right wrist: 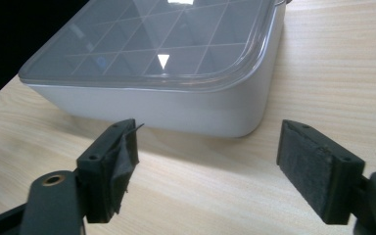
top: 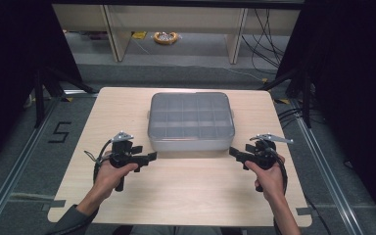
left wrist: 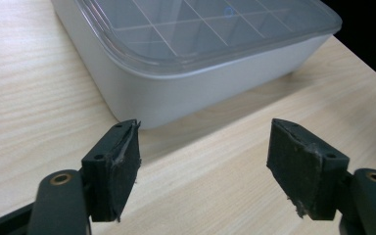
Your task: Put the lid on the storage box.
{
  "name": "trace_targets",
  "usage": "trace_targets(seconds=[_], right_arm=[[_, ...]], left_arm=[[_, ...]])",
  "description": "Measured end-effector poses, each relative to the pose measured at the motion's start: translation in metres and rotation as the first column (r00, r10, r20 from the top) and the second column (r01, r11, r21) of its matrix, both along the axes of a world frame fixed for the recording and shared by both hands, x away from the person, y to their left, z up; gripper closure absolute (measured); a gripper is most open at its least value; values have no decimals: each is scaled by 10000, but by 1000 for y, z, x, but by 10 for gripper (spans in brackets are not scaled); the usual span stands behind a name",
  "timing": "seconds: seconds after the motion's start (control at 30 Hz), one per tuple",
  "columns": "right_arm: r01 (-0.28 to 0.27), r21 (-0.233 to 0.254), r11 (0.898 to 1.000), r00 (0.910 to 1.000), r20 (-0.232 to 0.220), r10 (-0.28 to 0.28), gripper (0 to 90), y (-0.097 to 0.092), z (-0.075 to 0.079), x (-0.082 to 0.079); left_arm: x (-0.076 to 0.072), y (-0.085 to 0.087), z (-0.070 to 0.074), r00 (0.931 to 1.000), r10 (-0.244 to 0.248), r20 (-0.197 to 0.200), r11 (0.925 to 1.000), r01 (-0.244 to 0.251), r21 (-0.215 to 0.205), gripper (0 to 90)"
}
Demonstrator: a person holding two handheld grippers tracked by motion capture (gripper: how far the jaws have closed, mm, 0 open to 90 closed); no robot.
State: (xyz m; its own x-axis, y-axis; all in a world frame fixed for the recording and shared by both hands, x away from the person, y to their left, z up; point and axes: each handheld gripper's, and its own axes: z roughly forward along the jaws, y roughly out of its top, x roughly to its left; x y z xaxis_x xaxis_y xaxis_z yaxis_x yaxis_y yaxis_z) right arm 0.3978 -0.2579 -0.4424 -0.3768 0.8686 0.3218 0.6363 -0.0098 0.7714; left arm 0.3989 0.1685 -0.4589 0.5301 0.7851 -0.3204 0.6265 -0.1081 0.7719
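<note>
Compartment box [top: 191, 121] sits mid-table [top: 186, 196], clear lid [left wrist: 210, 29] on. Left gripper [top: 147, 157] and right gripper [top: 235, 153] flank its 2 near corners, both spread wide, holding nothing, apart from box. Step: approach. Next, likely: close in on lid edge, both sides level.

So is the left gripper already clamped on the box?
No, the left gripper stands open just short of the lidded box, nothing between its pads.

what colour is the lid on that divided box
Clear, see-through plastic over a pale grey box; the lid shows best in the left gripper view.
</note>
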Motion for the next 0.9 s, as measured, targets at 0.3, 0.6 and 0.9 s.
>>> trace_targets(seconds=[0.3,0.6,0.9], right_arm=[[80,71,9999,9996,-289,-78,173,5,-2,-8],[-42,-17,10000,9997,-244,41,173,7,-9,-16],[-352,-446,9984,9992,187,360,176,3,-15,-21]], left_arm=[[-9,-3,-8,9995,-305,2,9995,305,58,261],[-16,-2,-15,9984,-558,-4,9984,558,-49,217],[-34,6,-20,9954,-907,320,9958,909,-61,185]])
